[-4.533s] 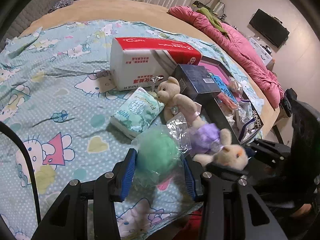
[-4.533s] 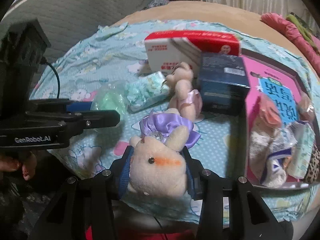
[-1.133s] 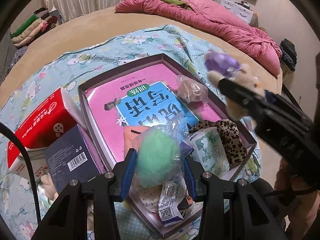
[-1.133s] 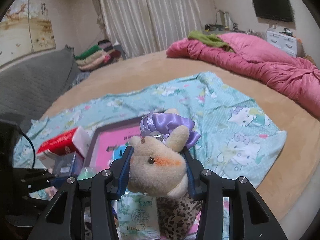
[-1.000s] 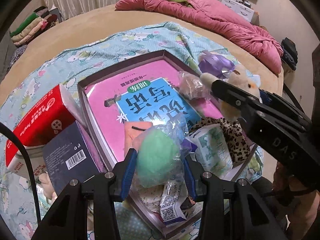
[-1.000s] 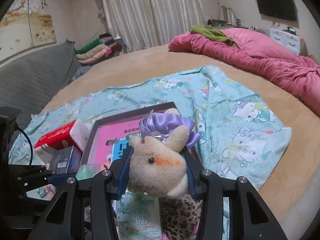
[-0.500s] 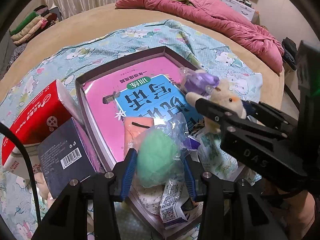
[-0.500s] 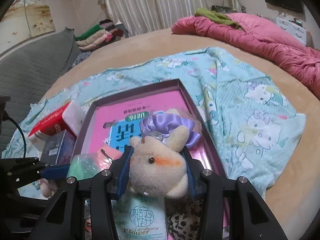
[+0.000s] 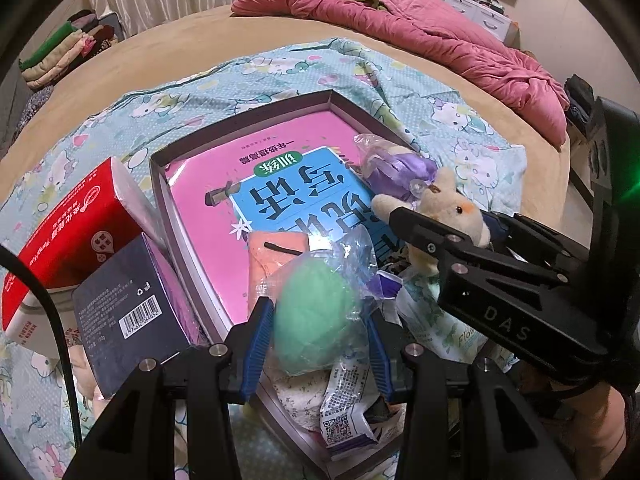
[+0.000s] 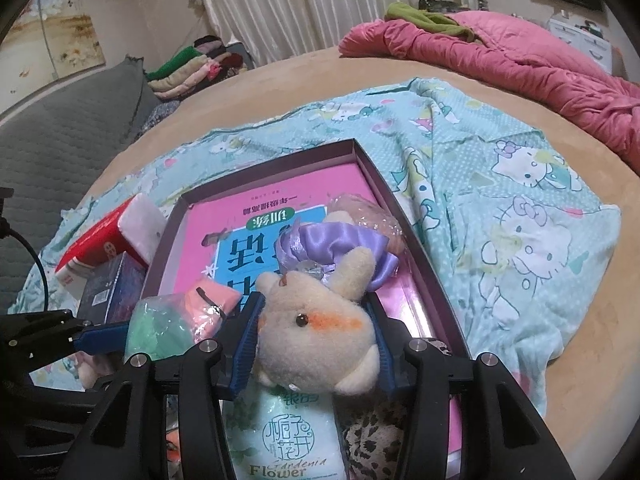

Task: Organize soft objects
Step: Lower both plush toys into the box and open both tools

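Note:
My left gripper (image 9: 316, 344) is shut on a green soft ball in a clear bag (image 9: 316, 320) and holds it over the near end of the pink-lined box (image 9: 240, 144). My right gripper (image 10: 316, 356) is shut on a cream plush rabbit with a purple bow (image 10: 320, 340), held over the same box (image 10: 412, 240). The rabbit (image 9: 444, 208) and right gripper also show in the left wrist view. The green ball (image 10: 160, 332) shows at the left in the right wrist view.
The box holds a pink and blue booklet (image 9: 288, 196), an orange item (image 9: 276, 252), a tissue pack (image 10: 288, 440), a leopard-print cloth (image 10: 372, 436) and small packets. A red tissue box (image 9: 68, 232) and a dark box (image 9: 128, 312) stand to its left. A pink duvet (image 9: 420, 36) lies behind.
Both grippers carried their items from the blanket to over the box. In the last second the right gripper with the rabbit came lower and nearer the box; the left stayed nearly still.

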Demonstrator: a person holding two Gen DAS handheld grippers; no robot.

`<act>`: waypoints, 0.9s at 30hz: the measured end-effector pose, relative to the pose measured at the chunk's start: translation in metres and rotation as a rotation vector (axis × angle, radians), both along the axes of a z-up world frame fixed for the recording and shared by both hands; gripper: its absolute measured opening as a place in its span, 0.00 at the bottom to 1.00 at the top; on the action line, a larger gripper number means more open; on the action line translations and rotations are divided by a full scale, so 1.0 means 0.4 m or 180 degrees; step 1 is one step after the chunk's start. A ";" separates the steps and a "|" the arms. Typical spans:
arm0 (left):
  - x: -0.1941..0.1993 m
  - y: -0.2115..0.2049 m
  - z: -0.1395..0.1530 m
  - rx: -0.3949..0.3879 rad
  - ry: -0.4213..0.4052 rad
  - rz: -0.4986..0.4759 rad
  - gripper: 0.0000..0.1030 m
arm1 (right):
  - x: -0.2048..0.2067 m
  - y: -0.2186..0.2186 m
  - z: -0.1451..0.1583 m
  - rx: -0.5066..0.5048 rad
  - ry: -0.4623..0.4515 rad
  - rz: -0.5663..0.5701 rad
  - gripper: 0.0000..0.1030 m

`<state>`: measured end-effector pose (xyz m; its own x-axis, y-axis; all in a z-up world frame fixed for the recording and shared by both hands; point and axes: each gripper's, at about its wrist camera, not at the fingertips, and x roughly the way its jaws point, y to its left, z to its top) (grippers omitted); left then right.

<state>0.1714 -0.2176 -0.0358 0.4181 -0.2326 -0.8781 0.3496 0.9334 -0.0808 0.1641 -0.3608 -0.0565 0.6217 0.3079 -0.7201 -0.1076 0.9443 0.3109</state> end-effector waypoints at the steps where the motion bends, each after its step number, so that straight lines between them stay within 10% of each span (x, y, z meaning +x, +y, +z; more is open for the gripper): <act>1: 0.000 0.000 0.000 0.0001 0.0001 0.0000 0.43 | -0.001 0.000 0.000 0.0006 -0.0005 -0.0002 0.50; 27: 0.008 0.007 -0.007 -0.0144 0.0063 0.0022 0.50 | -0.043 -0.050 0.041 0.0058 -0.0354 -0.0255 0.67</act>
